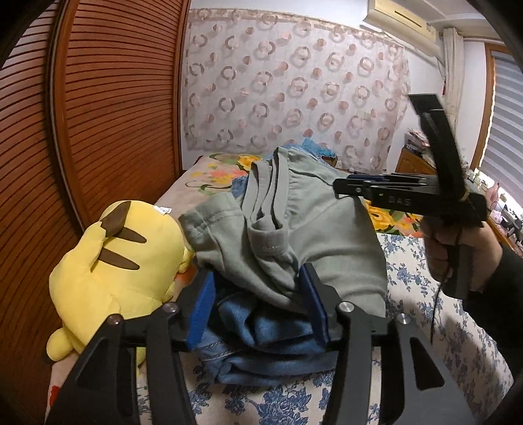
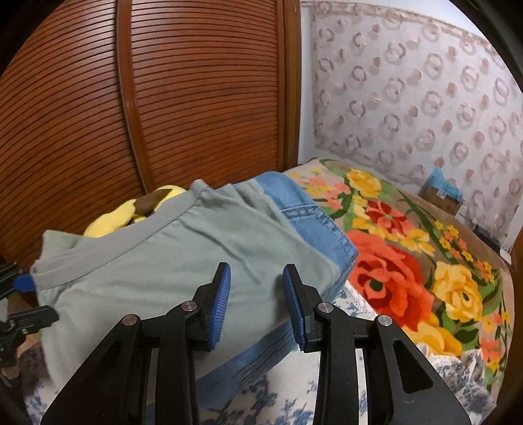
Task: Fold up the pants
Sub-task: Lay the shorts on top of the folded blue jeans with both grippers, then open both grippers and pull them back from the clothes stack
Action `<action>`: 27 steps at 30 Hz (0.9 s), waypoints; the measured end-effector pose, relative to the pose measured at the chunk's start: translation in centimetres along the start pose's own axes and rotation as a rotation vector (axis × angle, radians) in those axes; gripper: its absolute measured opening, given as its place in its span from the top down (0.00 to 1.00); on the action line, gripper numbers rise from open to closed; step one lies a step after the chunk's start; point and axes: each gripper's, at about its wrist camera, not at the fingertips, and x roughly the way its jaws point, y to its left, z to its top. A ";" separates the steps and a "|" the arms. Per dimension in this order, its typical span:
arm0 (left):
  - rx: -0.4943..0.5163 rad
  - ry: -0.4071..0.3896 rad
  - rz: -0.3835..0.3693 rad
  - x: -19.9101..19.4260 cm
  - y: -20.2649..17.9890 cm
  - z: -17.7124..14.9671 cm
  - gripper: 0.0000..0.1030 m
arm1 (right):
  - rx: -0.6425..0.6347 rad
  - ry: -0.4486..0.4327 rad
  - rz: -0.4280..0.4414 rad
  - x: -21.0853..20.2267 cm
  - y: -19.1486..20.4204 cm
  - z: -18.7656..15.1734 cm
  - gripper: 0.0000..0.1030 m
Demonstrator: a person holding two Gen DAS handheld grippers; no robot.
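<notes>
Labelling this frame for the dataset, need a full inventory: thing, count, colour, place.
green pants: 1, grey-green, folded on top of the jeans on the bed
jeans: 1, blue denim, under the green pants
plush toy: 1, yellow with brown stripes, beside the pile, against the wardrobe
blanket: 1, floral red, yellow and green, behind the pile
bedsheet: 1, white with blue flowers, under the pile
wardrobe door: brown slatted wood, along the bed
curtain: 1, pale with circles, on the far wall
air conditioner: 1, cream, top of the wall
left gripper: jaws apart around the pile's edge
right gripper: jaws apart over the green pants
hand: 1, holding the right gripper
</notes>
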 end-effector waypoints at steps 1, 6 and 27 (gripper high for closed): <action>0.000 0.000 -0.004 -0.2 0.0 -0.1 0.48 | 0.001 -0.004 0.006 -0.5 0.3 -0.2 0.68; 0.001 0.006 -0.014 -1.1 0.0 -0.4 0.44 | 0.012 -0.007 0.020 -2.1 1.6 -1.3 0.68; 0.018 -0.015 -0.008 -7.1 -0.3 -2.1 0.42 | 0.016 -0.055 -0.001 -9.7 6.3 -5.0 0.54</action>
